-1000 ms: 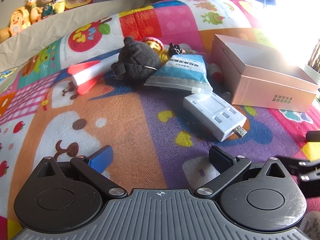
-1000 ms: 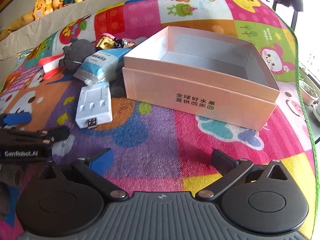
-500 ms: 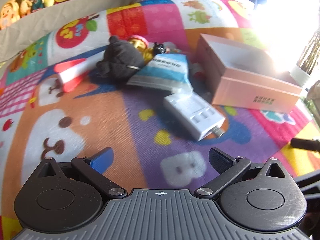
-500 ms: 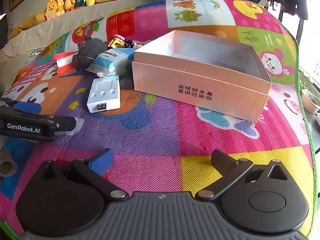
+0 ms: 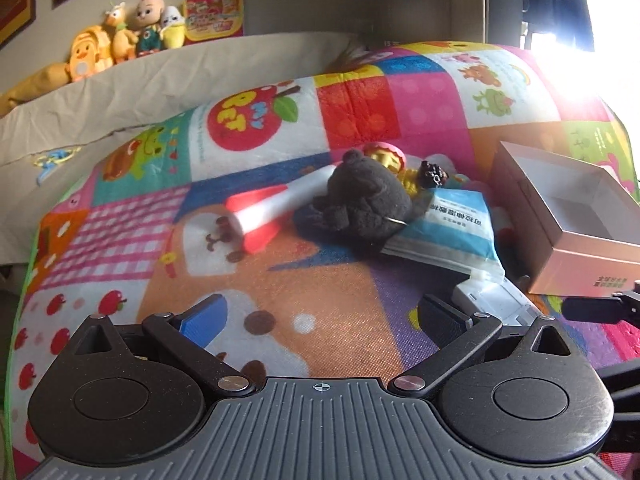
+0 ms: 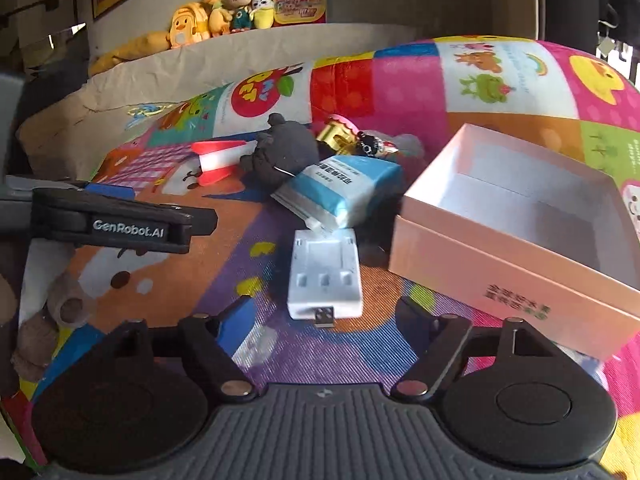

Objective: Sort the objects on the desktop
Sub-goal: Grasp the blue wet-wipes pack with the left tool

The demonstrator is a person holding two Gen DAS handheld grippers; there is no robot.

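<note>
On the colourful play mat lies a white USB charger [image 6: 325,276], its plug end just in front of my right gripper [image 6: 328,318]. The jaws are closing, the plug end sits between the fingertips, and there is still a gap on each side. Behind it lie a blue-and-white packet [image 6: 340,188], a dark plush toy [image 6: 286,150] and a red-and-white tube [image 6: 218,160]. An open, empty pink box [image 6: 500,280] stands to the right. My left gripper [image 5: 320,314] is open over bare mat and faces the tube [image 5: 260,216] and plush [image 5: 364,204].
A yellow figurine [image 5: 388,160] and a small dark keychain [image 5: 434,174] lie behind the plush. A grey sheet [image 5: 160,80] covers the back, with stuffed toys [image 5: 120,40] on a ledge. The left gripper's arm [image 6: 120,224] crosses the right wrist view's left side.
The right gripper has swung left from the pink box to the white charger and its jaws have narrowed. The left gripper has risen and turned left, toward the tube and plush.
</note>
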